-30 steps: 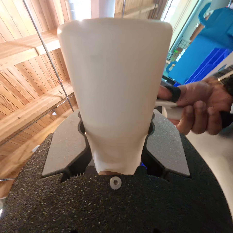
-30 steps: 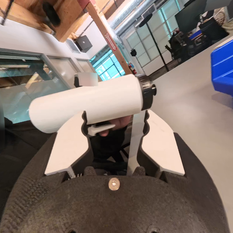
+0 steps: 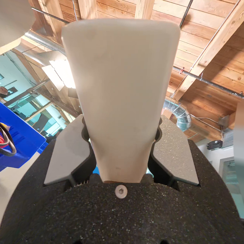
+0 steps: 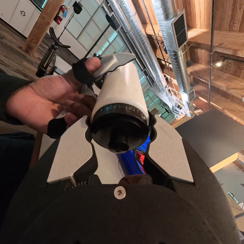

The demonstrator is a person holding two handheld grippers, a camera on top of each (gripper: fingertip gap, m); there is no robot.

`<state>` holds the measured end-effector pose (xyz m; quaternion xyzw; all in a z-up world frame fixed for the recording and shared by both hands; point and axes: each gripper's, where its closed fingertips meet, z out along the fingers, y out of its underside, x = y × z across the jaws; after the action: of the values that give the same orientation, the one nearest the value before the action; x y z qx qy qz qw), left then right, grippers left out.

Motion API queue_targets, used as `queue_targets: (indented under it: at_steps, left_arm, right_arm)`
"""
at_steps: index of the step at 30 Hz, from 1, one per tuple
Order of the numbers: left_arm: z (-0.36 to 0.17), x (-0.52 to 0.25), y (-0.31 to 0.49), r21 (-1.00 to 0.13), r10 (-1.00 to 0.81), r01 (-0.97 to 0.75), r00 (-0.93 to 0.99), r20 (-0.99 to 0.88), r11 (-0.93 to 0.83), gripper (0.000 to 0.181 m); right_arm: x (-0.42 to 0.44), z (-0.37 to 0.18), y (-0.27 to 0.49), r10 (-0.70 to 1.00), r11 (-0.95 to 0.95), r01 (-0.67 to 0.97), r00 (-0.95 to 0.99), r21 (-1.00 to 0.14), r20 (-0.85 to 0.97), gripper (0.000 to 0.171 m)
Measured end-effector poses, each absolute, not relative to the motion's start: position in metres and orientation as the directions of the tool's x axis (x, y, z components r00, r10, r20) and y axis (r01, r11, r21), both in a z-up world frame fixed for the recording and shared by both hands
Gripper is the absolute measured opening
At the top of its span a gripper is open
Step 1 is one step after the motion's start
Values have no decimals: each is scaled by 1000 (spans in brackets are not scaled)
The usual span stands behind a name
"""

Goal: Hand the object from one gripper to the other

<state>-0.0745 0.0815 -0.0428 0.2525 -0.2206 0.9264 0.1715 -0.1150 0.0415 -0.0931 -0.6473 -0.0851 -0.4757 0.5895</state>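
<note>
A white bottle [image 3: 118, 79] with a black cap stands between the fingers of my left gripper [image 3: 121, 117], which is shut on its body and points at the ceiling. In the right wrist view the bottle [image 4: 122, 85] points its black cap [image 4: 118, 126] at the camera. My right gripper [image 4: 120, 117] is open, with a jaw close on each side of the cap; I cannot tell if they touch it. A hand [image 4: 46, 95] holds the left gripper, whose finger [image 4: 113, 59] presses the bottle's far end.
A blue bin [image 3: 19, 138] is at lower left, and it also shows between the right fingers [image 4: 128, 162]. Wooden ceiling beams and metal ducts [image 4: 132, 39] are overhead. A dark tabletop [image 4: 211, 132] is at right. Blurred pale shapes lie at the left view's edges [image 3: 239, 132]. The grippers' ends are close to 8 cm from one another.
Both grippers have tilted up toward the ceiling. The bottle lay crosswise above the right fingers; now its capped end sits between them. The left gripper still holds it.
</note>
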Motion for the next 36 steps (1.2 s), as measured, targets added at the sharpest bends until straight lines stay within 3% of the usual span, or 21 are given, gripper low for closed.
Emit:
queue_targets:
  at_steps: [12,19,22,26,30,33,36]
  left_arm:
    - [-56,-72,69,-260,273,-496,-763,586,-828,101]
    - [-45,-93,59,-443,252,-471,-848,467,-763,100]
    - [-42,-97,61,-534,166,-382,-898,408,-754,97]
    - [-34,-99,83,-568,100,-270,-945,312,-778,93]
    - [-30,-97,103,-646,-30,-116,-977,210,-754,95]
    - [-32,-92,116,-718,-162,17,-978,134,-696,96]
    - [-24,-92,130,-721,-174,28,-976,130,-693,99]
  right_arm:
    - [-102,-92,29,-442,-498,688,323,-528,837,92]
    - [-108,-81,19,-418,-548,701,242,-455,876,92]
    - [-114,-71,16,-396,-598,716,127,-360,910,92]
    - [-126,-52,12,-409,-616,730,23,-294,912,92]
    - [-135,-37,5,-472,-553,756,61,-350,880,92]
    - [-140,-29,-1,-534,-449,775,165,-444,829,91]
    - [-142,-27,-3,-564,-307,766,332,-565,756,92]
